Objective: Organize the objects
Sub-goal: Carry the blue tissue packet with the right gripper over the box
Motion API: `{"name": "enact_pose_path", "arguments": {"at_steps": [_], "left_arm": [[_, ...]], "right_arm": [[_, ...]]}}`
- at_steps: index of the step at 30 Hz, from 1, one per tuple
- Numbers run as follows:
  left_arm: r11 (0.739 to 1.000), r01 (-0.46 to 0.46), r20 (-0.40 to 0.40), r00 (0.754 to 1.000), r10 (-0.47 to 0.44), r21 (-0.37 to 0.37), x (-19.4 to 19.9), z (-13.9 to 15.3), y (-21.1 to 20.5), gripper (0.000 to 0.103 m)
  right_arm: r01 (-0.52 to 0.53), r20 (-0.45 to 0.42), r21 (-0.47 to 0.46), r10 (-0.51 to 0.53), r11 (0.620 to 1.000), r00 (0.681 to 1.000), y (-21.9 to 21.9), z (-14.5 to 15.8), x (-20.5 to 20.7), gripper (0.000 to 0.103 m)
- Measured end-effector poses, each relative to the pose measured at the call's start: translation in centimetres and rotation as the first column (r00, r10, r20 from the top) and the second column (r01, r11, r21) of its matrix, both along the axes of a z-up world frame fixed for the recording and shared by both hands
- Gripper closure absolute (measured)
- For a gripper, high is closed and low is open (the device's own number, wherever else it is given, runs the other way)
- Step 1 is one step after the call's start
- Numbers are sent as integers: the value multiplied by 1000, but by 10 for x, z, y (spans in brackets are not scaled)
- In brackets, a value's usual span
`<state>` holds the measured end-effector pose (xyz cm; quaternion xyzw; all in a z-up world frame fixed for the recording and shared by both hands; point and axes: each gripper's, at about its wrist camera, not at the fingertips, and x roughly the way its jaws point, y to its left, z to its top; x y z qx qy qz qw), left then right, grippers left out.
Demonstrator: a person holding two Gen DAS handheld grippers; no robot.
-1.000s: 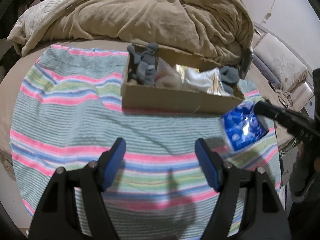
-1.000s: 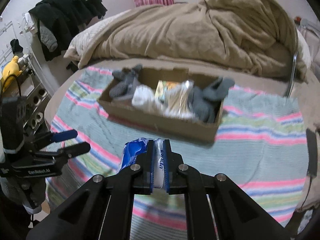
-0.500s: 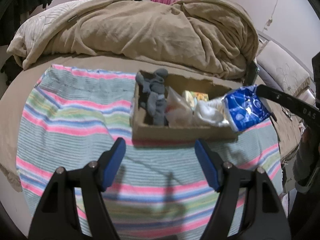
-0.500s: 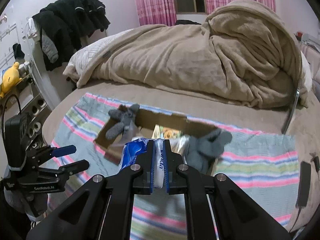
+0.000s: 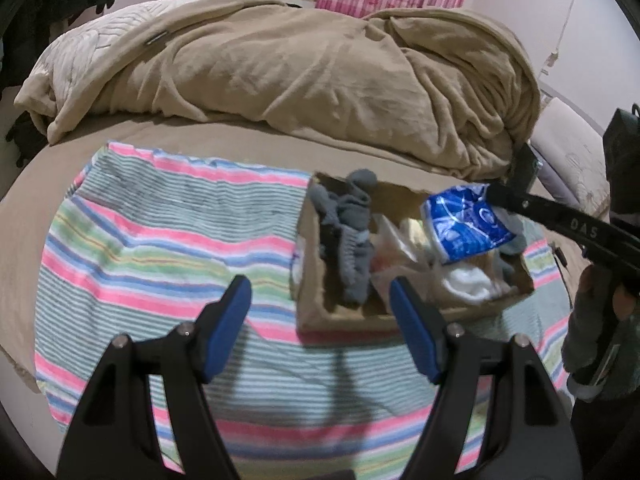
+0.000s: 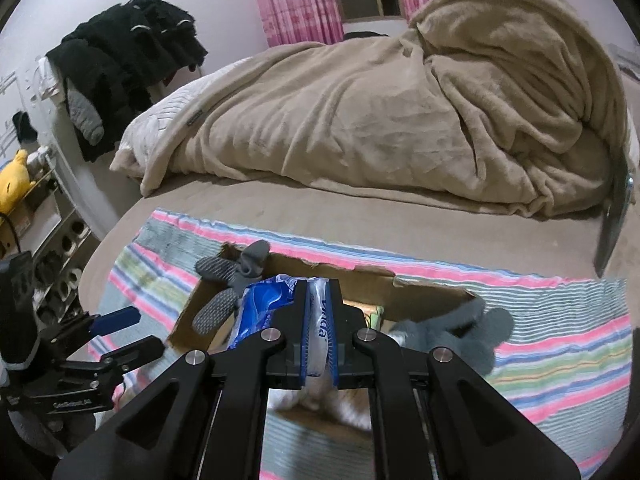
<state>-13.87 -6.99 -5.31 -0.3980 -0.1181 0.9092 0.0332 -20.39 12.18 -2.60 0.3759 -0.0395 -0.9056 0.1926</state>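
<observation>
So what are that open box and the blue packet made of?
The box looks like plain brown cardboard: matte, with ragged torn edges. The blue packet, held in the right gripper, seems thin glossy plastic film; it crinkles and glints.

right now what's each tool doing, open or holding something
Left tool: open, empty, above the striped towel.
Right tool: shut on the blue tissue pack, over the cardboard box.

I'm working in a home bedroom: a bed (image 5: 224,148) heaped with a rumpled tan blanket (image 6: 400,120), pink curtains (image 6: 292,0) at the window behind it, dark jackets (image 6: 128,60) hung by the wall, and a yellow plush toy (image 6: 12,180) on a shelf.
</observation>
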Motion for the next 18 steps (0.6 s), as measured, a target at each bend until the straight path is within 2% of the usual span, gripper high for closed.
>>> {"name": "enact_pose_path", "arguments": {"at_steps": [10, 18], "left_arm": [[1000, -15, 18, 1000, 15, 22, -17, -16, -12, 30], [999, -24, 31, 999, 23, 37, -19, -25, -20, 30]], "right_arm": [[61, 33, 56, -63, 997, 998, -15, -34, -25, 95], [84, 45, 107, -90, 991, 995, -28, -54, -28, 97]]}}
